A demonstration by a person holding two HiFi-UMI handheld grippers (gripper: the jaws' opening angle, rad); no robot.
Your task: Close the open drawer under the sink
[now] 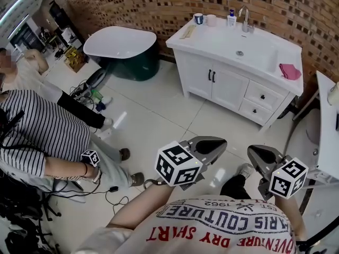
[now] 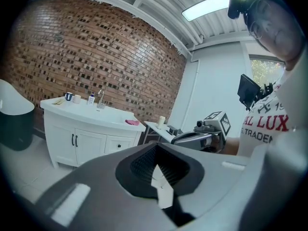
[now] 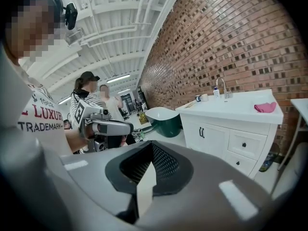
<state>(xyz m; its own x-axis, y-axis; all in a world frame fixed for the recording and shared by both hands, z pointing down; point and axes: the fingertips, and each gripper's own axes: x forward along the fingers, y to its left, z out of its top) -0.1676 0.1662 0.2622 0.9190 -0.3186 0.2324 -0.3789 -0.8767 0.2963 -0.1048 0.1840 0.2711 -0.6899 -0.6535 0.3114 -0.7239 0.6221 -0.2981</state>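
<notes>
My left tongs point(image 1: 209, 147) and right tongs point(image 1: 260, 156) are both pressed together, pinching nothing. The white boxy sink cabinet point(image 1: 197, 73) stands well apart from them, against the rough brick wall point(image 1: 159, 4). Its two small flat drawers point(image 1: 262, 95) sit at its right end. Smooth shiny floor tiles point(image 1: 169, 118) stretch wide between.

Print on the person's white T-shirt point(image 1: 222, 232) — "COUTURE", "1962", "DRY" — also "LUXUR", "TRADEMARK"

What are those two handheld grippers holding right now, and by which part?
Nothing. The left gripper and right gripper both have jaws shut together with nothing between them.
</notes>
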